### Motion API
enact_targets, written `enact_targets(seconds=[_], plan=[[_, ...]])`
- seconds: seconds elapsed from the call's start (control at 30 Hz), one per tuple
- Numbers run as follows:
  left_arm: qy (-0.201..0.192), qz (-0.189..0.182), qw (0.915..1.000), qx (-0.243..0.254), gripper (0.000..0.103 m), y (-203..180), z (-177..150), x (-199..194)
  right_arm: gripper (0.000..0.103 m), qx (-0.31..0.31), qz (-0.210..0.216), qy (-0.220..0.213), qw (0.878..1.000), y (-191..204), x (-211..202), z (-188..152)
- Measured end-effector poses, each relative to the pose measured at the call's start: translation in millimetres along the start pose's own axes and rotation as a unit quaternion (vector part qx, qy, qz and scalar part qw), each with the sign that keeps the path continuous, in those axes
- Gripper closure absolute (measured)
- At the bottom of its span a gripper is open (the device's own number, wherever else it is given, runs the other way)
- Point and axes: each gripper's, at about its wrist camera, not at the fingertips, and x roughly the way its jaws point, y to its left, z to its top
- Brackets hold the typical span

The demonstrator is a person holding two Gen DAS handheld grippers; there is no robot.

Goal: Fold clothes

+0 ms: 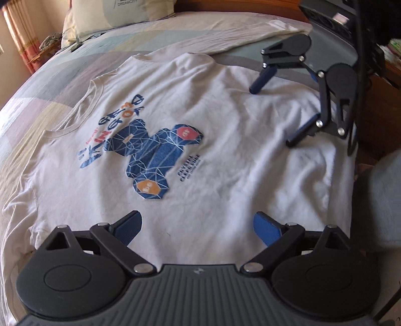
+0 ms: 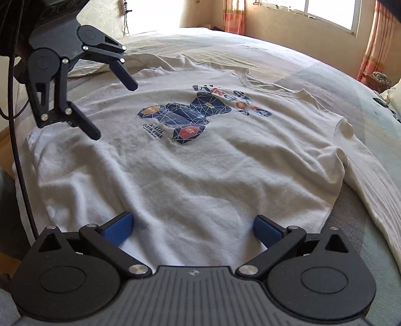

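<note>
A white long-sleeved shirt point(image 1: 225, 125) point(image 2: 200, 170) lies spread flat, front up, on the bed, with a blue, orange and red print point(image 1: 155, 153) point(image 2: 185, 115) on the chest. My left gripper point(image 1: 198, 229) point(image 2: 114, 111) stands open over one side of the hem with nothing between its fingers. My right gripper point(image 2: 193, 229) point(image 1: 272, 116) is open as well, over the other side of the hem, and holds nothing. One sleeve point(image 1: 225, 37) point(image 2: 376, 190) stretches away along the bed; the other sleeve point(image 1: 15, 200) lies on the opposite side.
The bed point(image 1: 37, 100) point(image 2: 313, 65) has a pastel patchwork cover. A pillow point(image 1: 120, 17) lies beyond the collar end. The bed edge and floor point(image 2: 5, 135) run close to the hem. A window point(image 2: 325, 12) with orange curtains point(image 2: 376, 42) is on the far wall.
</note>
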Motion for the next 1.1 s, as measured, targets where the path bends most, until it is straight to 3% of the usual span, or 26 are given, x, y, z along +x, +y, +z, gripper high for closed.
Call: enact_targets(seconds=[0.1,0.2,0.33,0.4,0.53,0.67,0.73,0.8,0.83,0.9,1.03,1.1], plan=[[0.016,-0.006,0.9999,0.000,0.007,-13,-28,-4,0.000,-0.004,0.002,0.011,1.000,0,-8,-8],[0.040,-0.017,0.9952,-0.087,0.006,-2,-48,-13,0.000,-0.009,0.003,0.023,1.000,-1,-16,-15],[0.053,-0.009,0.9951,-0.083,0.007,6,-45,-23,0.000,-0.033,0.014,0.063,0.997,-4,-28,-21],[0.057,-0.004,0.9952,-0.080,0.007,9,-43,-28,0.000,-0.040,0.012,0.053,0.998,-5,-28,-5],[0.000,0.024,0.9988,-0.041,0.007,31,-15,-20,0.000,-0.053,0.006,0.032,0.998,-7,-29,27],[-0.041,0.024,0.9988,-0.013,0.007,57,14,8,0.000,-0.065,0.013,-0.007,0.998,-24,11,65],[-0.045,0.016,0.9989,0.003,0.007,69,20,22,0.000,-0.064,0.018,-0.014,0.998,-35,37,82],[-0.022,-0.005,0.9994,-0.026,0.007,84,15,31,0.000,-0.063,0.022,-0.020,0.998,-46,62,98],[-0.008,-0.019,0.9985,-0.050,0.007,93,9,34,0.000,-0.039,0.023,0.004,0.999,-54,72,97],[0.010,-0.030,0.9932,-0.112,0.006,107,-13,30,0.000,-0.012,0.024,0.004,1.000,-66,66,85],[0.029,-0.009,0.9921,-0.122,0.006,108,-38,14,0.000,0.034,-0.016,0.023,0.999,-76,42,62],[0.030,0.000,0.9919,-0.123,0.007,106,-34,10,0.000,0.062,-0.042,0.036,0.997,-78,29,53]])
